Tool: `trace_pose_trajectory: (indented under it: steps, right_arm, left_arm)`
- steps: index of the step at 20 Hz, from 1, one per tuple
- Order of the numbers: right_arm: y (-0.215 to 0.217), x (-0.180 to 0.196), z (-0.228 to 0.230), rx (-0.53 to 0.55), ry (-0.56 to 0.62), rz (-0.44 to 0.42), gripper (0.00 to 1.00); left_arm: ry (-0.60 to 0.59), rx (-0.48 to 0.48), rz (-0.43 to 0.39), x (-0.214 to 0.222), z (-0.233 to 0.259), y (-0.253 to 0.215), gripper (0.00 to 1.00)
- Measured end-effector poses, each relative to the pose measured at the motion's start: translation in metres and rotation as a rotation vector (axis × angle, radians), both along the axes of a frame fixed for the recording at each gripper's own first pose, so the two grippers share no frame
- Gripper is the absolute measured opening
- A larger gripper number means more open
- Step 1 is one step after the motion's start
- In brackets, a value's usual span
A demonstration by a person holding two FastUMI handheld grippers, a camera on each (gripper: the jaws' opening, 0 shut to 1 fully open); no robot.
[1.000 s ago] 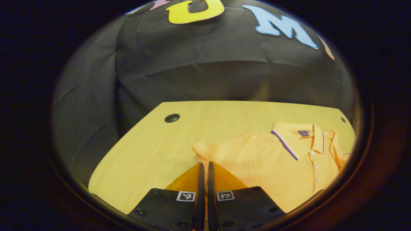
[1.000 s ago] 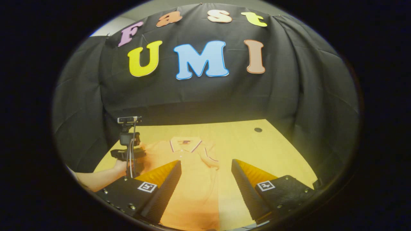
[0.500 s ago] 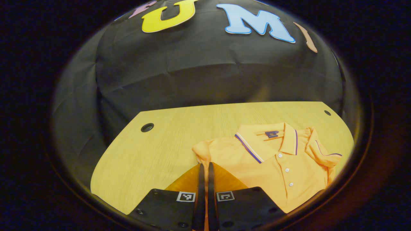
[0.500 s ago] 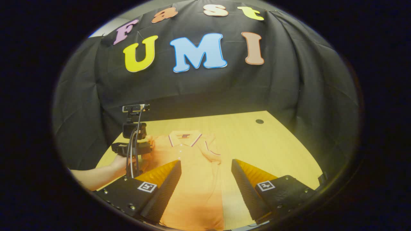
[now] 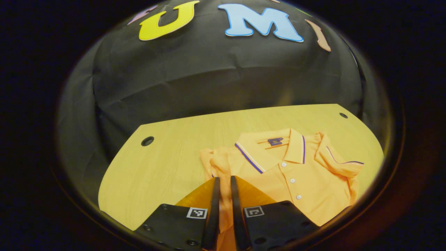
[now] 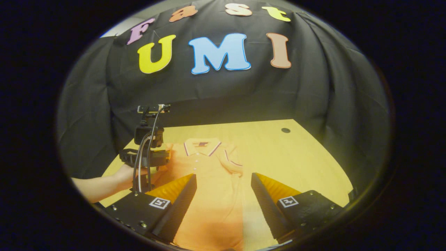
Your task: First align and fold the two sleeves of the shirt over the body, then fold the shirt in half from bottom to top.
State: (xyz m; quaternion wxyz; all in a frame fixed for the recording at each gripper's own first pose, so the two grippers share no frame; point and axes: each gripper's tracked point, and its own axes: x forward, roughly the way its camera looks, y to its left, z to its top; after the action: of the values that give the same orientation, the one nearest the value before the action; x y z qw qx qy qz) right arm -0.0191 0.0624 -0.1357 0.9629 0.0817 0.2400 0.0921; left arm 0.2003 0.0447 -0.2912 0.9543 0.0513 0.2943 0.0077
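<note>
The left gripper [image 5: 223,184] has its 2 fingers [image 5: 213,202] drawn close with a narrow gap, and a strip of orange cloth from the shirt's left sleeve [image 5: 212,164] runs up between them; whether both press on it cannot be told. Just ahead of those fingers the sleeve is bunched, and ahead and to their right the shirt [image 5: 303,174] lies face up on the bench [image 5: 167,164], collar [image 5: 271,146] away from the fingers, buttons down the front, the other sleeve [image 5: 339,164] already folded in over the body. Far ahead to the left, 1 round hole [image 5: 147,141] sits in the pale wood; another hole [image 5: 343,115] lies far ahead to the right. Black cloth closes the booth behind the bench.

The right gripper [image 6: 223,184] hangs with its fingers [image 6: 181,195] spread wide and released, the shirt's lower body [image 6: 212,209] showing between them. Ahead and left of them, a hand [image 6: 127,172] holds the left gripper at the shirt's edge.
</note>
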Motion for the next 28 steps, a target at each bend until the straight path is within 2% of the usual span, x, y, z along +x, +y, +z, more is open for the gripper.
trace_pose_trajectory:
  steps: [2,5,7,9,10,13,15,22,24,28]
  right_arm:
    - [-0.003,-0.005,-0.003,-0.011,-0.005,0.018,0.97]
    - [-0.010,-0.013,-0.009,-0.025,-0.021,0.036,0.97]
    - [-0.015,-0.021,-0.016,-0.030,-0.026,0.042,0.97]
    - [-0.018,-0.029,-0.021,-0.035,-0.029,0.045,0.97]
    - [-0.020,-0.035,-0.025,-0.040,-0.022,0.046,0.97]
    - [-0.022,-0.058,-0.042,-0.042,0.007,0.057,0.97]
    - [-0.019,-0.073,-0.051,-0.027,0.022,0.084,0.97]
    - [-0.031,-0.121,-0.086,-0.058,0.081,0.116,0.97]
    - [-0.030,-0.135,-0.096,-0.065,0.100,0.127,0.95]
    - [-0.029,-0.150,-0.110,-0.091,0.118,0.136,0.97]
  left_arm:
    - [-0.014,0.005,-0.013,-0.010,0.008,-0.005,0.41]
    - [-0.026,-0.037,-0.019,-0.033,0.020,-0.015,0.86]
    - [-0.037,-0.065,-0.021,-0.053,0.028,-0.019,0.89]
    - [-0.040,-0.068,-0.023,-0.078,0.032,-0.019,0.86]
    - [-0.038,-0.067,-0.023,-0.091,0.034,-0.018,0.88]
    - [-0.027,-0.079,-0.020,-0.134,0.037,-0.020,0.87]
    - [-0.034,-0.094,-0.013,-0.163,0.041,-0.019,0.94]
    - [-0.007,-0.115,0.009,-0.269,0.032,-0.027,0.92]
    - [0.006,-0.118,0.014,-0.293,0.030,-0.027,0.93]
    - [0.021,-0.126,0.006,-0.332,0.027,-0.024,0.94]
